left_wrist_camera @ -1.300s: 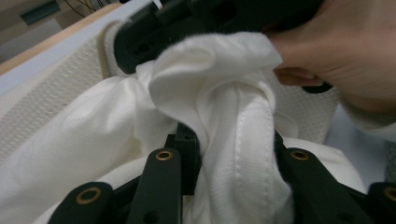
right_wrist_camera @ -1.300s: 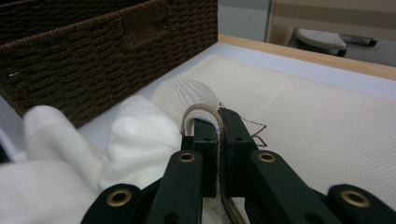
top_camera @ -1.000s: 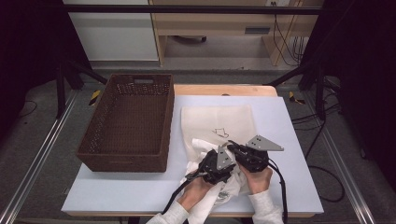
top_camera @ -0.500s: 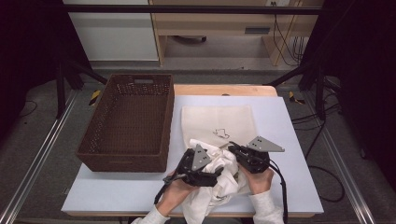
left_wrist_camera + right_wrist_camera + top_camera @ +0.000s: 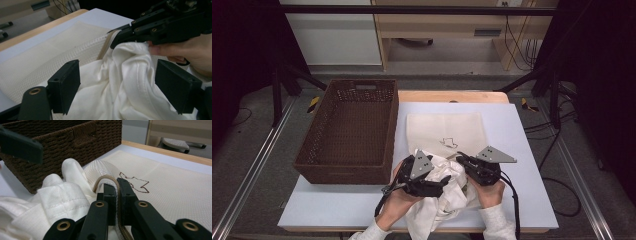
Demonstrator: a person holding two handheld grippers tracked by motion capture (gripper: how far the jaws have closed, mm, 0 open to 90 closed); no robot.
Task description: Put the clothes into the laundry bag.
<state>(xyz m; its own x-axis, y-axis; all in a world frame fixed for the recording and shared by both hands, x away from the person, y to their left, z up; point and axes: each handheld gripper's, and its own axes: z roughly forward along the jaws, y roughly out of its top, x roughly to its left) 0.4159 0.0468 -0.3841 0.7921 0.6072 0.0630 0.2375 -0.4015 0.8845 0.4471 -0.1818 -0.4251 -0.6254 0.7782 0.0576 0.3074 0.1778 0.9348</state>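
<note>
Half done at most: right hand-held gripper (image 5: 117, 195) pinches the mesh bag's (image 5: 446, 131) zip edge, left hand-held gripper (image 5: 117, 86) has just been opening, wide over the white garment (image 5: 125, 85), mostly outside.

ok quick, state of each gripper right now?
Left gripper: open, jaws just widened, white cloth lies between them, not pinched.
Right gripper: shut on mesh bag edge at the zipper.
</note>
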